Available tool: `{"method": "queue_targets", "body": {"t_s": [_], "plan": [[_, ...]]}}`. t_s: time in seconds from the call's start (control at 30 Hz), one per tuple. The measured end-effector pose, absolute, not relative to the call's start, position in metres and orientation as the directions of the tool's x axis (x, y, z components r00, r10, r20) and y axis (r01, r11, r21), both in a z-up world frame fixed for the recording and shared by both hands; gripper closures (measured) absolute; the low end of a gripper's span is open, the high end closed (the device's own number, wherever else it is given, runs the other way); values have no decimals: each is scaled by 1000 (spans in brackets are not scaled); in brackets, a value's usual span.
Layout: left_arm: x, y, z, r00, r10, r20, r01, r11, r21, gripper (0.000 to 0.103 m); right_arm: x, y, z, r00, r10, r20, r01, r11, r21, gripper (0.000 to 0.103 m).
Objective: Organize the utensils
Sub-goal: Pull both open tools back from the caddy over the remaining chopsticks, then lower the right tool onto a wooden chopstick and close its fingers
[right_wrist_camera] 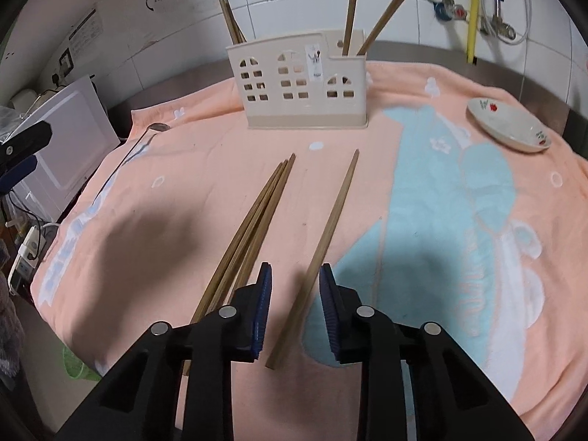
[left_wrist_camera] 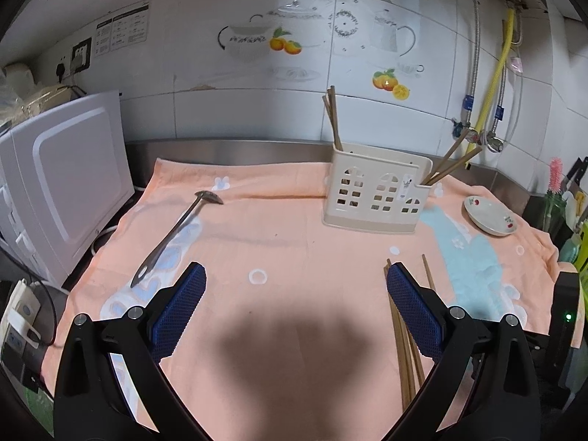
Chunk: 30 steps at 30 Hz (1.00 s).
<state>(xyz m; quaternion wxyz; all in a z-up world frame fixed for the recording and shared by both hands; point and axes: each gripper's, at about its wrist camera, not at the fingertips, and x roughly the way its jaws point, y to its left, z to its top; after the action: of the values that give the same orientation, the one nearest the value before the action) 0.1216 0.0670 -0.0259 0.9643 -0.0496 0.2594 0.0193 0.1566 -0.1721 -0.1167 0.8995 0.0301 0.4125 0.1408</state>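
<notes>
A cream utensil holder stands on the peach towel with several chopsticks upright in it. A metal spoon lies on the towel's left part. My left gripper is open and empty above the towel; loose chopsticks lie by its right finger. My right gripper is open, its blue pads on either side of a single wooden chopstick lying on the towel. A bundle of three chopsticks lies just to its left.
A white appliance stands at the towel's left edge. A small white dish sits at the right. Hoses and valves hang on the tiled wall behind. Bottles and a brush crowd the far right.
</notes>
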Motion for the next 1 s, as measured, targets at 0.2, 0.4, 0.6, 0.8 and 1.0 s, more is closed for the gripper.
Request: {"method": "queue_targets", "body": {"t_s": [0.2, 0.4, 0.6, 0.8, 1.0], "plan": [[119, 75, -33, 858, 16, -514, -81, 991, -106, 6, 160, -168, -123, 611, 266, -746, -206, 963, 175, 82], [118, 79, -38, 853, 9, -522, -81, 990, -114, 6, 165, -166, -130, 598, 259, -758, -184, 965, 185, 86], [120, 79, -42, 847, 5, -531, -81, 990, -119, 6, 170, -166, -139, 587, 236, -775, -154, 972, 179, 88], [121, 78, -47, 839, 2, -543, -83, 989, -125, 6, 172, -165, -142, 590, 210, -780, -134, 978, 162, 92], [120, 75, -54, 827, -4, -562, -81, 989, -126, 6, 170, -167, -142, 598, 200, -776, -119, 980, 161, 93]]}}
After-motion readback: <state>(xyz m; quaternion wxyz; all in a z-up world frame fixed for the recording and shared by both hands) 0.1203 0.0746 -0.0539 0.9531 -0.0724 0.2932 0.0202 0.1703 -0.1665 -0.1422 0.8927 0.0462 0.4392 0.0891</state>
